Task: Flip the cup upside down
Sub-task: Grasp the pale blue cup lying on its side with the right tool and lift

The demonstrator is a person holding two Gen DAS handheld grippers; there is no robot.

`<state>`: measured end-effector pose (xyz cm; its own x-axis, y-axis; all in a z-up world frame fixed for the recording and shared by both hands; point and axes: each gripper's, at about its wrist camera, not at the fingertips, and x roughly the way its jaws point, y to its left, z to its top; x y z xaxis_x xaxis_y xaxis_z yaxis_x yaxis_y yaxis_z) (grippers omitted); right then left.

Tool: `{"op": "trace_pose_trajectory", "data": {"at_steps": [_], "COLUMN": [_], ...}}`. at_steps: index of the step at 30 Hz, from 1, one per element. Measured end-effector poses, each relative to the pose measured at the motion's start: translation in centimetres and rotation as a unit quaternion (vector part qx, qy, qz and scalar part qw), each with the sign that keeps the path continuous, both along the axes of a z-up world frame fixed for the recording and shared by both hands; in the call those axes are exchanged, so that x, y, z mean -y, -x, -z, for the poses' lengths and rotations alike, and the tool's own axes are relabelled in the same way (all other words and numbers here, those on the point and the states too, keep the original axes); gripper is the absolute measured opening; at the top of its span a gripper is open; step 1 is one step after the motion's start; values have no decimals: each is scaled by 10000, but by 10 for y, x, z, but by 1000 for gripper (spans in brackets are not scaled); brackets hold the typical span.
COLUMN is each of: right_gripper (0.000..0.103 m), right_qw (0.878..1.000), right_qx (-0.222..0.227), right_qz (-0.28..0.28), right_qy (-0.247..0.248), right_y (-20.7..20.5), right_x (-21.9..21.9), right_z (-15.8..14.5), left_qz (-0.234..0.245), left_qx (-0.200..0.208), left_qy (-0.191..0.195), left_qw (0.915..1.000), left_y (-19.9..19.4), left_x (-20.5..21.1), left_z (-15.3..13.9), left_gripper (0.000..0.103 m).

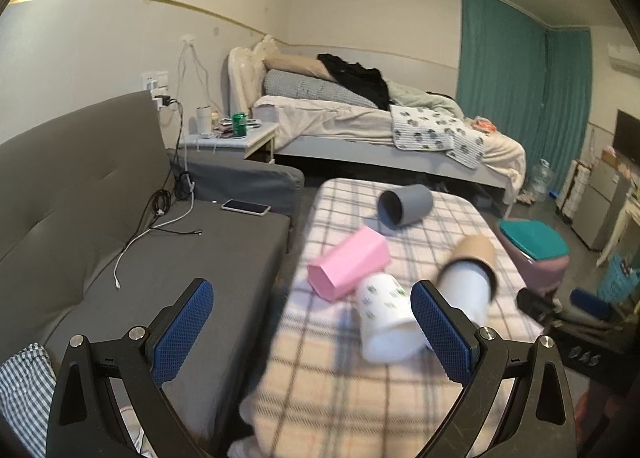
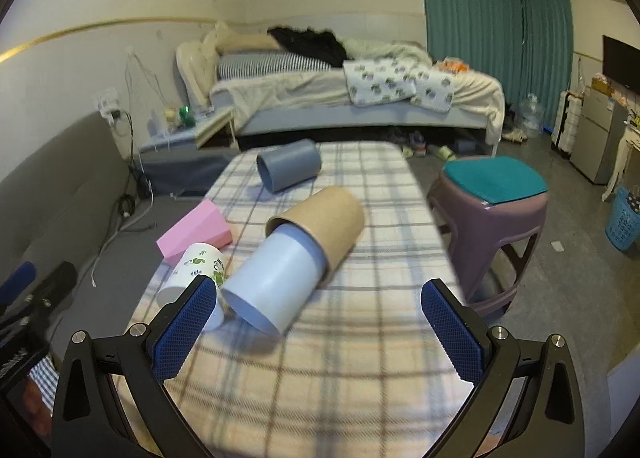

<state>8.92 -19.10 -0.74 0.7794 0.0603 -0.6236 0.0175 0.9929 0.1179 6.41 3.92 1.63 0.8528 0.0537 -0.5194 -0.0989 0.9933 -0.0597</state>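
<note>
Right wrist view: several cups lie tipped on a plaid table (image 2: 360, 358), none gripped, and the right gripper (image 2: 320, 332), jaws wide, faces the pale blue cup (image 2: 276, 282), seemingly to grasp it, while the left gripper (image 1: 312, 332) hovers equally spread.
</note>
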Motion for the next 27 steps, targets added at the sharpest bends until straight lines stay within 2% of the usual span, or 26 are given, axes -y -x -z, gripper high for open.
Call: {"op": "trace_pose_trajectory", "data": {"at_steps": [5, 8, 13, 15, 19, 22, 27], "right_gripper": [103, 102, 94, 88, 86, 77, 75], "right_qw": [9976, 9953, 9923, 9908, 9884, 9871, 9831], "right_qx": [-683, -926, -1187, -1297, -1431, -1514, -1668], "right_qz": [-26, 73, 82, 108, 61, -118, -439], "right_qy": [-137, -289, -356, -358, -510, -503, -615], "right_y": [-51, -72, -96, -101, -105, -105, -89], "right_x": [-18, -21, -28, -28, -28, -33, -33], "right_z": [23, 37, 55, 62, 68, 67, 65], "left_qz": [-66, 40, 223, 227, 196, 187, 286], "left_qx": [-168, -312, -369, -423, -523, -555, -492], "left_qy": [49, 110, -206, -141, 41, 74, 73], "left_qw": [9998, 9994, 9989, 9987, 9984, 9983, 9984], "left_y": [-17, -22, -23, -25, -26, -25, -20], "left_x": [-11, -11, -2, -5, -9, -7, 3], "left_z": [17, 30, 42, 44, 48, 48, 42], "left_gripper": [102, 102, 102, 102, 102, 102, 102]}}
